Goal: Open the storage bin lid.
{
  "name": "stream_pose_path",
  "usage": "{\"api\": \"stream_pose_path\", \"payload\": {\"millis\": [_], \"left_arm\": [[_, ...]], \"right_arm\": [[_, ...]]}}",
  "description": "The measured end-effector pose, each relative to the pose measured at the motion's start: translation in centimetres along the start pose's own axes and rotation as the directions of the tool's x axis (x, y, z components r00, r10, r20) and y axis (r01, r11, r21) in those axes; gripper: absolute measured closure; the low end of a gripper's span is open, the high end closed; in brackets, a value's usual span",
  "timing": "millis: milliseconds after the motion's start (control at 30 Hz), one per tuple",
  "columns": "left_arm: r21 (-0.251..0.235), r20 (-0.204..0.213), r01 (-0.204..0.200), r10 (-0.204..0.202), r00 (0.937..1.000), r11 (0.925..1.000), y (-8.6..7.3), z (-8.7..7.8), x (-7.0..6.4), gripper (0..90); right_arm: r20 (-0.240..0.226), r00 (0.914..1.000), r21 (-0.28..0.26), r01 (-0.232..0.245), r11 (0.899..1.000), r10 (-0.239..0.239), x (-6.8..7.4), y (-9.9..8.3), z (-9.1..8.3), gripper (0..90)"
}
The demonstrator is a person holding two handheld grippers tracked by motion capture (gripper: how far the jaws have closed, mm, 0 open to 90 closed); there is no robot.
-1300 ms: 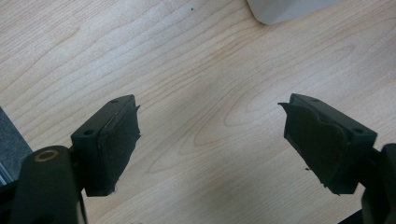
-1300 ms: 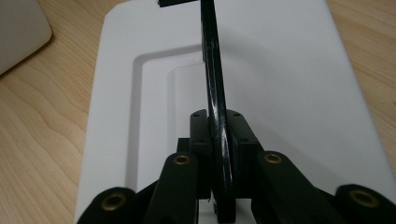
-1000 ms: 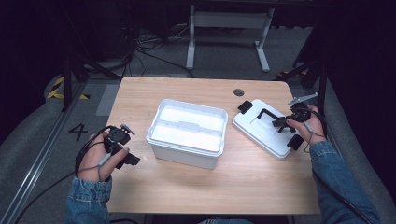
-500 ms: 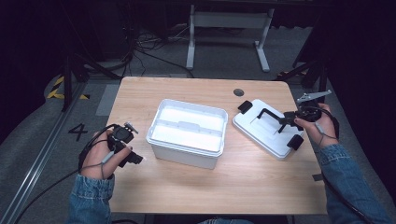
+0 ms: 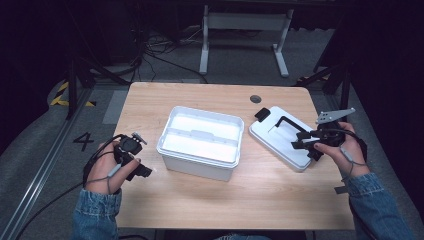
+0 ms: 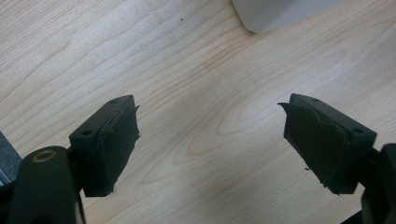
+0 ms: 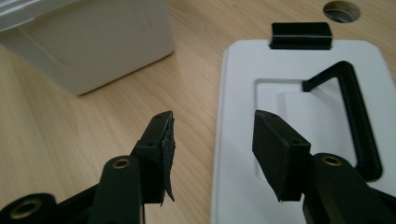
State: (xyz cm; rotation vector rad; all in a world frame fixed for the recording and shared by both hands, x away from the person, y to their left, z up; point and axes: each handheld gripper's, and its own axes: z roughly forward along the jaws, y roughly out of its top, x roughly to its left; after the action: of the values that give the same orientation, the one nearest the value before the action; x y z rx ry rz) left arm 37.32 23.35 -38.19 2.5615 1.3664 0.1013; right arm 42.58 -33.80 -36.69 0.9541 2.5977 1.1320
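White lid (image 5: 285,138) flat, long axis diagonal, beside bin (image 5: 200,141).

From above my side, one camera looks forward and down over the whole desk (image 5: 280,210). My two gripper cameras skim its wood closely; all share it.

Bin (image 5: 200,142) sat mid-table (image 5: 210,200), lid (image 5: 280,137) lay flat just right of it. My left gripper (image 5: 134,162) was near the table's left edge, left of the bin. My right gripper (image 5: 301,142) hung over the lid's right part.
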Motion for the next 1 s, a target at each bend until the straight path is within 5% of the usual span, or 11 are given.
{"api": "stream_pose_path", "payload": {"millis": [467,1000], "left_arm": [[-0.019,-0.007,0.015,-0.015,0.9999,0.9997,-0.7,-0.3,-0.1,18.7],[-0.017,-0.022,0.032,-0.032,0.9992,0.9994,-2.4,-0.6,-0.1,18.7]], "right_arm": [[-0.075,0.9939,0.027,0.083,0.996,-0.081,5.5,-1.0,1.0,49.2],[-0.135,0.9832,0.085,0.135,0.987,-0.122,8.4,-1.8,4.8,48.9]]}}
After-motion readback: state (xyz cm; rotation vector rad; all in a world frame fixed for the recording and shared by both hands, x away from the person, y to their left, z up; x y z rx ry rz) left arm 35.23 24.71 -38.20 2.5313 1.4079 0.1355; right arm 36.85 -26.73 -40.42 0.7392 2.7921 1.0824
